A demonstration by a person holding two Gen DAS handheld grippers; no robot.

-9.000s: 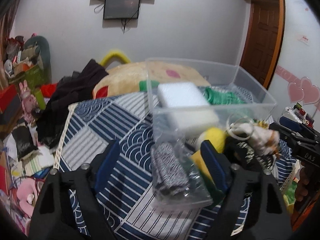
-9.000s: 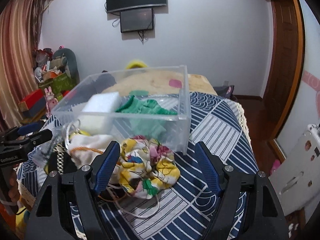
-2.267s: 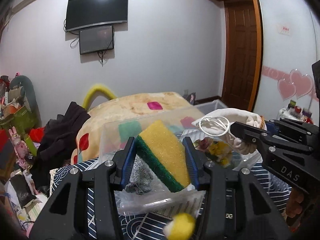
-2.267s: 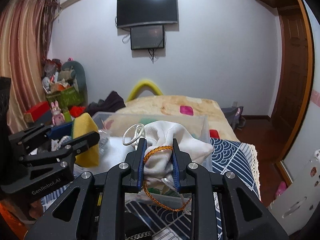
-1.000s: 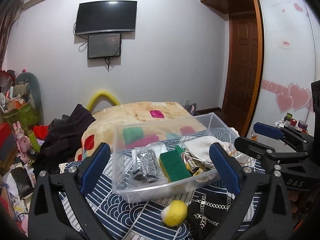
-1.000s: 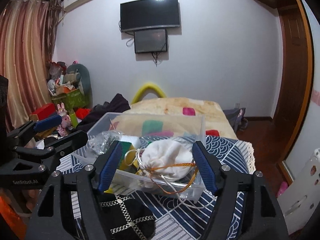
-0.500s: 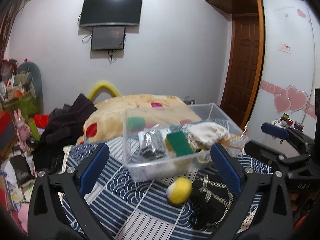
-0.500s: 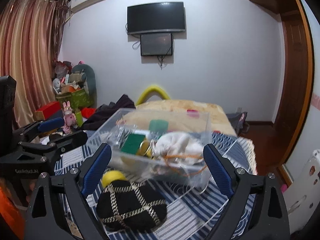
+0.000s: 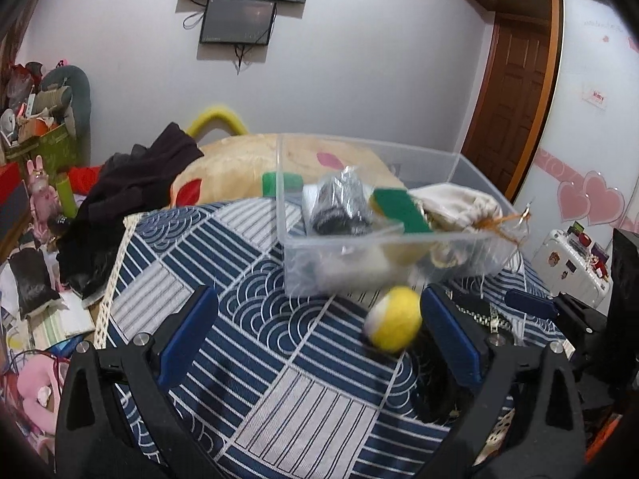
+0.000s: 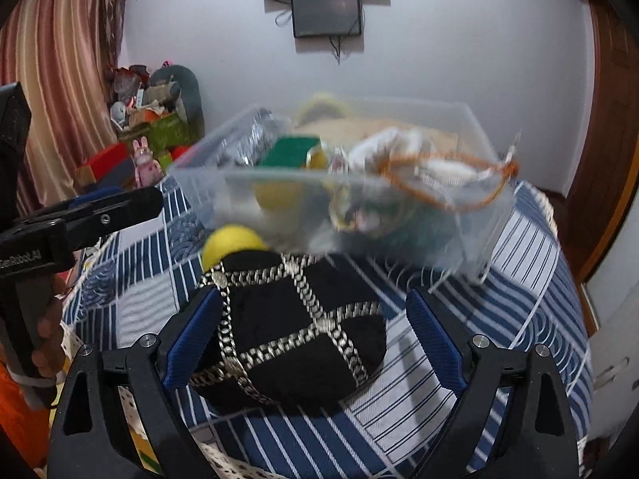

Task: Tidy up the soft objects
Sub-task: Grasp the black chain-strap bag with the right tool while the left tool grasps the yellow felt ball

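Clear plastic bin (image 9: 383, 255) sat on the blue patterned bedspread (image 9: 255, 311), far of both tools. Inside it: white drawstring pouch (image 9: 459, 209) at the right, green-and-yellow sponge (image 9: 401, 209) in the middle, bagged black-and-white item (image 9: 339, 207) at the left. Orange cord (image 10: 447, 177) of the pouch hung over the bin's near right rim.

Yellow felt ball (image 9: 393, 317) lay on the bedspread just near of the bin, close to the right finger of the left gripper (image 9: 319, 339). Black chain-trimmed pouch (image 10: 291, 327) lay near of the ball, between the fingers of the right gripper (image 10: 315, 337) (not touched by them, as far as seen).

Versus 2.3 s ago: sponge and white pouch were then clamped in the left and right tools; both now lay in the bin. Left gripper spread wide, holding nothing. Right gripper likewise wide and unloaded. Versus 0.5 s ago: both views closer and lower to the bedspread.

Hard to read: bin contents motion-blurred in the right wrist view; the black pouch mostly hidden behind the left tool's right finger in the left wrist view. Bin's lower contents indistinct through the wall.
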